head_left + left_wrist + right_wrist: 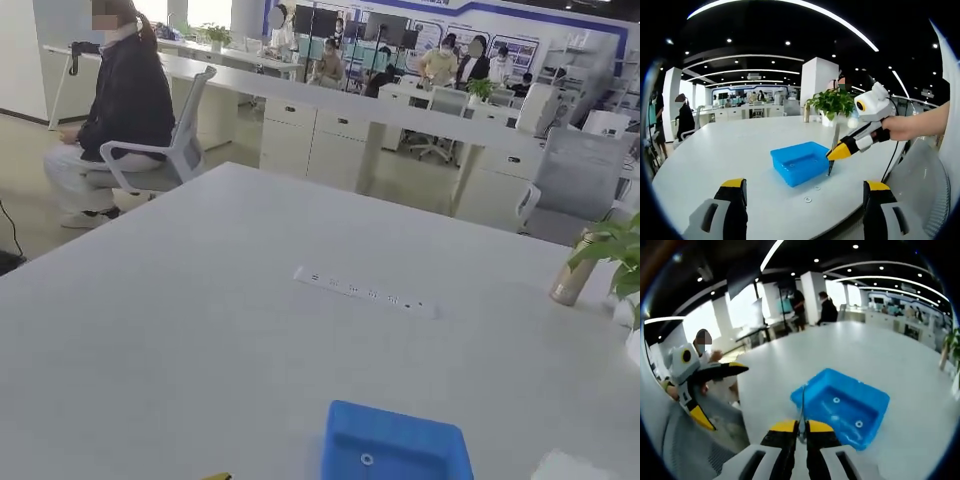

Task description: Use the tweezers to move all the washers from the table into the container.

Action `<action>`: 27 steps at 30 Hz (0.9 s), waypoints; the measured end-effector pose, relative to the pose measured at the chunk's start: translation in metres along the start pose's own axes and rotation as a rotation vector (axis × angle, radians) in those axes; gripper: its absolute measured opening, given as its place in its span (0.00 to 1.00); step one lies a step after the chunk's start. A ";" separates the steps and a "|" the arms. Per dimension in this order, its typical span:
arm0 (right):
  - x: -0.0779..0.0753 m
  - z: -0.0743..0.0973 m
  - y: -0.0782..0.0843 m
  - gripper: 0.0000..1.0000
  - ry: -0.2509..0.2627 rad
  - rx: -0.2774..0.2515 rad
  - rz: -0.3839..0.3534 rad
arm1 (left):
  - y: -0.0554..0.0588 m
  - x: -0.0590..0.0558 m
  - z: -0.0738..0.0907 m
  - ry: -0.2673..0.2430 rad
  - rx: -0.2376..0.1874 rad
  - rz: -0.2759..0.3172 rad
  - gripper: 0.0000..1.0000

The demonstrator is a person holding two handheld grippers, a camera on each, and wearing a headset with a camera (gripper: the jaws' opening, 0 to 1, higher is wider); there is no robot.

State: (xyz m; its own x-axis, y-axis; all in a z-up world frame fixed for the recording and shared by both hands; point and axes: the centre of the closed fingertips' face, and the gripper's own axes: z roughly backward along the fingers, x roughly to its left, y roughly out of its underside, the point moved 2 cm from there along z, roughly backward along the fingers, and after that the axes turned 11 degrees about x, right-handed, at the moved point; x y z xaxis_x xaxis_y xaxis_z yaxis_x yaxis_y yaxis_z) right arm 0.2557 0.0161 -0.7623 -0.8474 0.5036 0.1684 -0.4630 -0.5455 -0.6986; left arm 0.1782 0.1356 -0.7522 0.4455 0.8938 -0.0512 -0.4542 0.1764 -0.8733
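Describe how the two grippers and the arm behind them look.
The left gripper and right gripper have black jaws with yellow tips on pale grey bodies. A black cable hangs below the right gripper; the forearm behind it wears no sleeve.

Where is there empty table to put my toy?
The wide bare tabletop left of the power strip and blue container is free. It's crowded beside the container, where two washers lie near the tweezers, and by the plant and bottle.
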 end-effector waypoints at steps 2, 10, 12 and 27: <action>-0.004 0.006 -0.005 0.03 0.007 -0.014 -0.007 | 0.003 0.000 -0.002 0.002 0.023 0.005 0.99; -0.026 0.023 -0.030 0.03 0.039 -0.087 -0.068 | 0.012 0.000 -0.003 0.009 0.081 0.014 0.99; -0.032 0.024 -0.035 0.03 0.044 -0.099 -0.080 | 0.012 0.001 -0.003 0.007 0.078 0.014 0.99; -0.084 -0.002 -0.041 0.03 0.118 -0.071 -0.153 | 0.008 0.002 -0.001 -0.001 0.038 0.014 0.99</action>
State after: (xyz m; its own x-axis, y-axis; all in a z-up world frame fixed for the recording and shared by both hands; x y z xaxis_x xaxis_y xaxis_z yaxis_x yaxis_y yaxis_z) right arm 0.3462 -0.0019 -0.7494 -0.7303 0.6543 0.1964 -0.5610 -0.4105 -0.7189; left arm 0.1763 0.1387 -0.7597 0.4381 0.8967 -0.0631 -0.4892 0.1789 -0.8536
